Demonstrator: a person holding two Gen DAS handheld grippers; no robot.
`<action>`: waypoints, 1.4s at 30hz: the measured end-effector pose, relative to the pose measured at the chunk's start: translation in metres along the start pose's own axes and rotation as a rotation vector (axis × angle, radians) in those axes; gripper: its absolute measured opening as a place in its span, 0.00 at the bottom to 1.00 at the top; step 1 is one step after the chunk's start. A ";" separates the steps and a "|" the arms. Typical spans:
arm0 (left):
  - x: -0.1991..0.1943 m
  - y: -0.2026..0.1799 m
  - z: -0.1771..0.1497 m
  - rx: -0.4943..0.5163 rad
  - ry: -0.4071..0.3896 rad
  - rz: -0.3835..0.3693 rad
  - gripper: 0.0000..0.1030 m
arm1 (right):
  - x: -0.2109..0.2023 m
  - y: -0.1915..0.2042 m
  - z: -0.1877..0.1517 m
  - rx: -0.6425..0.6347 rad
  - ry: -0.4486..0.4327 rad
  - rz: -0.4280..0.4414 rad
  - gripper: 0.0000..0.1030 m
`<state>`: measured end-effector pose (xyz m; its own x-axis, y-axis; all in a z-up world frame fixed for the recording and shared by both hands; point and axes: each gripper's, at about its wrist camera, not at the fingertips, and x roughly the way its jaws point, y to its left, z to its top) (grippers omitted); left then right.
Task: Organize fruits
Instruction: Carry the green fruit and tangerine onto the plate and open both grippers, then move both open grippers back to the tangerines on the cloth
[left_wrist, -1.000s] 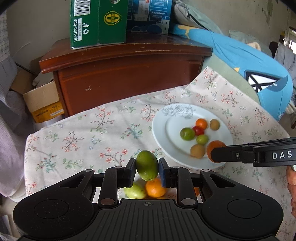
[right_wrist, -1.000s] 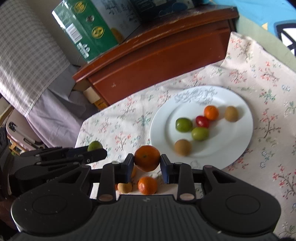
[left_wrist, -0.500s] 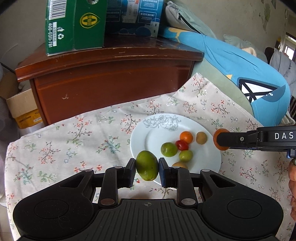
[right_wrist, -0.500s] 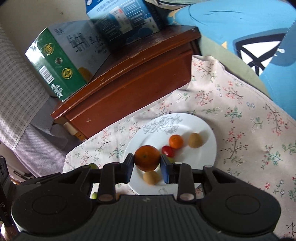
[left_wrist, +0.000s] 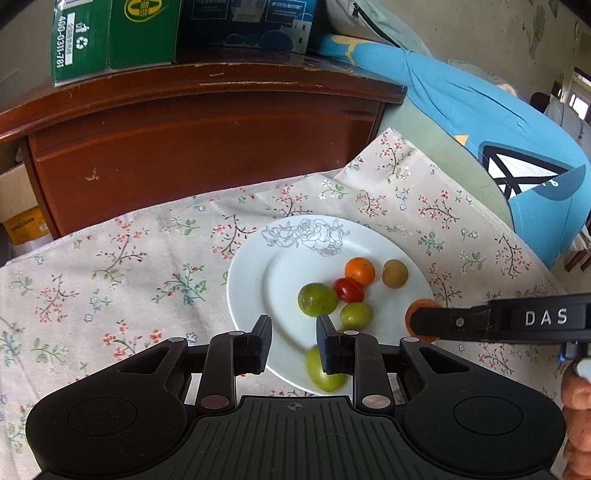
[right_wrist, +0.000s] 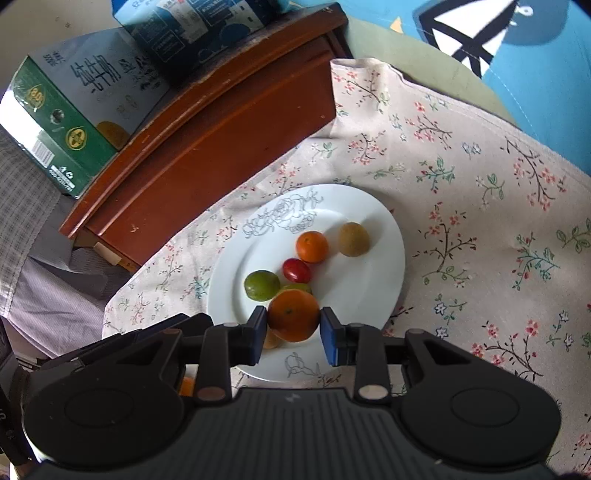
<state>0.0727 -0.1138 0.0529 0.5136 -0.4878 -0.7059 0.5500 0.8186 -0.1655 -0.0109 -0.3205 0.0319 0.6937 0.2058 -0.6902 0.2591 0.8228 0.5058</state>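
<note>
Left gripper jaws apart, nothing between pads; blurred green fruit just below its right finger, over near rim of white plate; contact with plate unclear. Right gripper clamped on orange, held above plate's near half. On plate: small orange, red tomato, two green fruits, brown fruit. Plate sits on floral cloth; wooden cabinet beyond, green carton on top.
</note>
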 end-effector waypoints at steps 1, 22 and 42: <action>0.003 0.000 0.000 -0.006 0.001 0.001 0.23 | 0.002 -0.001 0.000 0.007 0.004 -0.003 0.30; -0.038 0.008 0.010 -0.049 -0.027 0.091 0.53 | 0.002 0.011 -0.004 -0.028 0.008 0.029 0.38; -0.079 0.035 -0.015 -0.019 -0.001 0.156 0.73 | 0.006 0.036 -0.030 -0.169 0.076 0.070 0.38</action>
<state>0.0414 -0.0418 0.0922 0.5924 -0.3540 -0.7237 0.4507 0.8902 -0.0664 -0.0173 -0.2736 0.0302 0.6518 0.2993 -0.6969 0.0910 0.8813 0.4636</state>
